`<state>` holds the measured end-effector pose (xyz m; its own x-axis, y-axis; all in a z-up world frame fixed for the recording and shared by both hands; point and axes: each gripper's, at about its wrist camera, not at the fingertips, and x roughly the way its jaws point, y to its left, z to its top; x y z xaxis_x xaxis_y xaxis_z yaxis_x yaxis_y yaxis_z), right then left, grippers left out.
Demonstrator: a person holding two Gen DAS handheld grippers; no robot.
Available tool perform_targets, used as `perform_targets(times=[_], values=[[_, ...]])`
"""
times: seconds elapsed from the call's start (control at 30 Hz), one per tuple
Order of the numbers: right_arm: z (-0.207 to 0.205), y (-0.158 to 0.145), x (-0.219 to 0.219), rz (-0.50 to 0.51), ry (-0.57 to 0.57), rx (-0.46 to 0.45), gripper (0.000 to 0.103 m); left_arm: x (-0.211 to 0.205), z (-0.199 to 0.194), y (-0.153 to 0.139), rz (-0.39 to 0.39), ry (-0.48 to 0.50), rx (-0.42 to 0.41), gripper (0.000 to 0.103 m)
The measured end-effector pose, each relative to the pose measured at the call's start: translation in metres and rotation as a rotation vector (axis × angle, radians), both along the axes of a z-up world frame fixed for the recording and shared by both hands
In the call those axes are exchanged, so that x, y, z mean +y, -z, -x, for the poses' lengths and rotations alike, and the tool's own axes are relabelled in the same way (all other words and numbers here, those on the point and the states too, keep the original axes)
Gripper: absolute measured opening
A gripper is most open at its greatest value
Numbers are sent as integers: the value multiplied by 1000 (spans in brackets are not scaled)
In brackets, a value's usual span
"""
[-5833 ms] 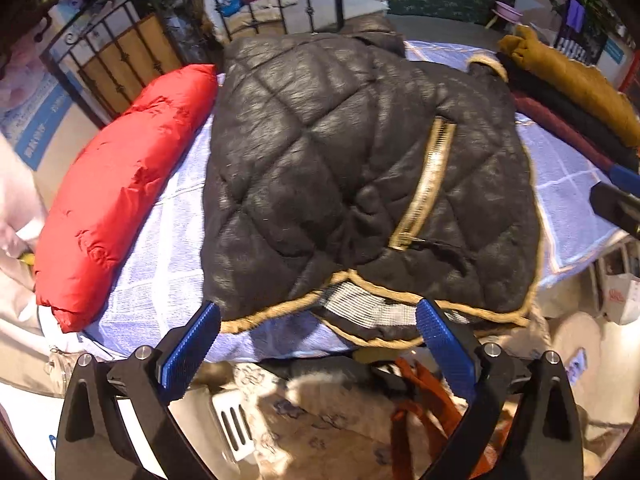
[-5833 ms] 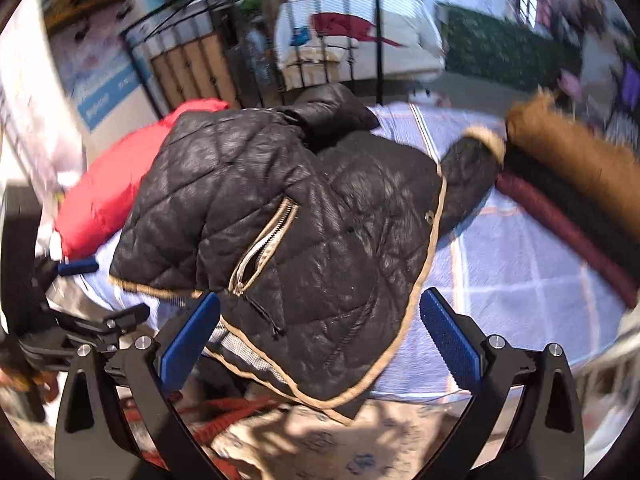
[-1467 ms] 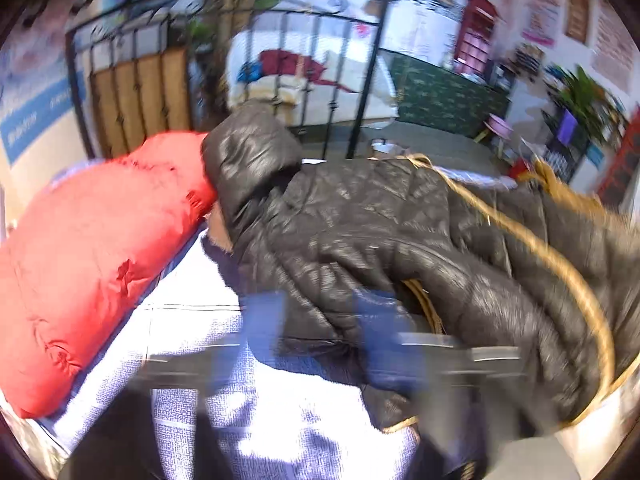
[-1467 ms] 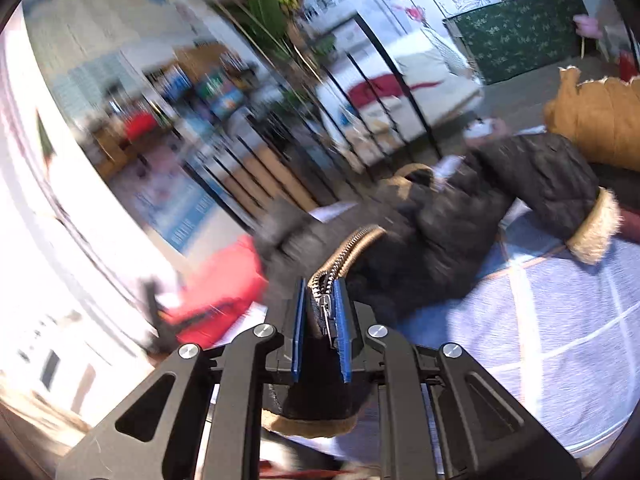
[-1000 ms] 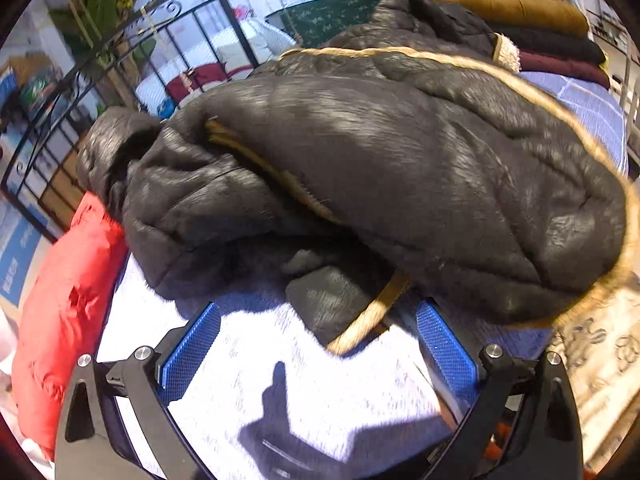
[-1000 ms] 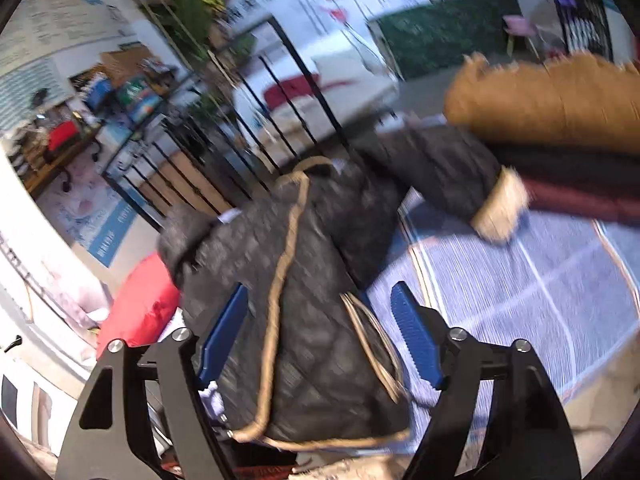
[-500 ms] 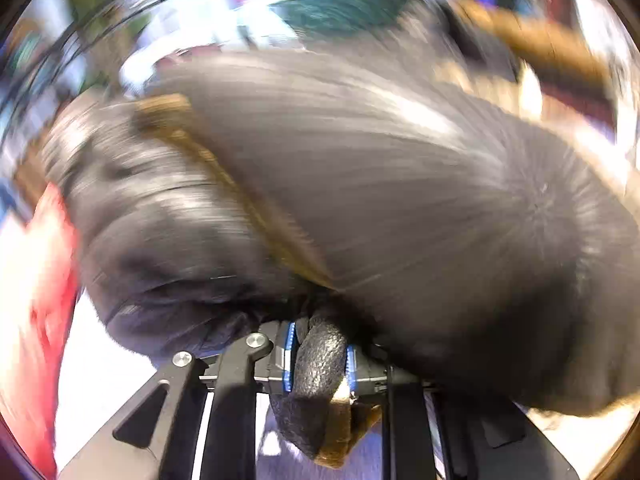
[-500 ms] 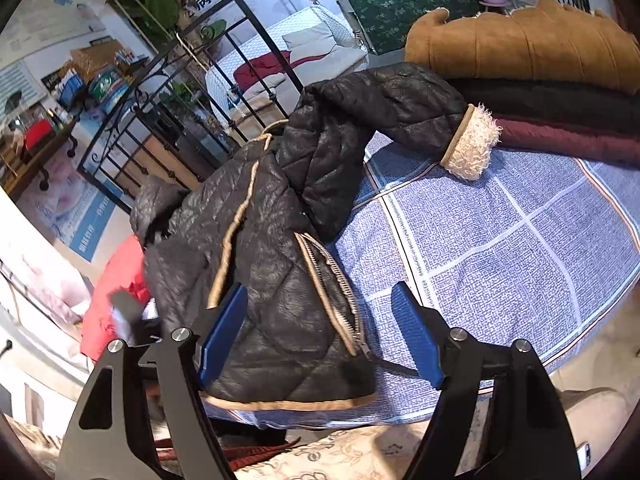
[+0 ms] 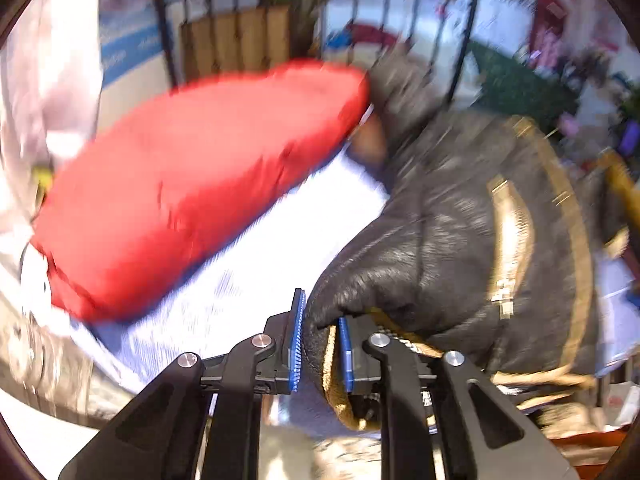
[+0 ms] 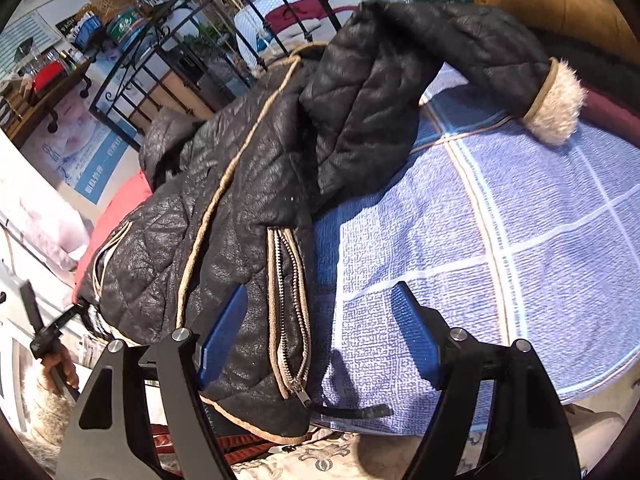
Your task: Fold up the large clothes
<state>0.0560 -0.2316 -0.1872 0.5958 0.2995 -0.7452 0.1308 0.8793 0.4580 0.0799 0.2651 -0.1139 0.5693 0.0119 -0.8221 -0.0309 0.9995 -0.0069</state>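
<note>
Left wrist view: left gripper [image 9: 320,344] clamped the black quilted tan-trimmed jacket [image 9: 460,240] hem, likely to drag it flat on the blue checked cloth [image 10: 500,240]. Right gripper [image 10: 320,332] hovered spread wide, empty.

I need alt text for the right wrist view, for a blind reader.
An open right hand-held gripper hovers over the zipper edge of a black quilted jacket lying on a blue checked blanket. One fur-cuffed sleeve stretches toward a stack of folded clothes.

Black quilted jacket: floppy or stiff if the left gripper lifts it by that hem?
Probably floppy: the black quilted jacket lies in loose folds, sleeve flopped across. The thick padding suggests bulk, so it may sag from the left gripper. Its glossy shell could slip.
</note>
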Motion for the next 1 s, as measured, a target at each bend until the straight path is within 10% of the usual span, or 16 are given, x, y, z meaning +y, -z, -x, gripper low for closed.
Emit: perform_targets(times=[0.17, 0.3, 0.6, 0.7, 0.87, 0.9, 0.97, 1.0], values=[[-2, 30, -3, -34, 42, 71, 74, 13, 0, 34, 117, -88, 94, 43], [1, 28, -28, -53, 135, 27, 74, 36, 7, -7, 49, -68, -10, 98], [-85, 23, -52, -265, 281, -34, 74, 20, 60, 2, 5, 245, 17, 97], [-121, 23, -41, -311, 300, -55, 74, 49, 72, 5, 43, 86, 33, 97], [-172, 34, -23, -287, 385, 34, 73, 70, 66, -55, 283, -109, -210, 97], [-177, 38, -19, -277, 393, 50, 68, 62, 61, -63, 286, -85, -225, 97], [-179, 37, -15, -186, 395, 59, 20, 28, 44, -79, 255, 7, -249, 97], [-176, 34, -16, -159, 388, 44, 18, 13, 40, -82, 244, 42, -255, 97]])
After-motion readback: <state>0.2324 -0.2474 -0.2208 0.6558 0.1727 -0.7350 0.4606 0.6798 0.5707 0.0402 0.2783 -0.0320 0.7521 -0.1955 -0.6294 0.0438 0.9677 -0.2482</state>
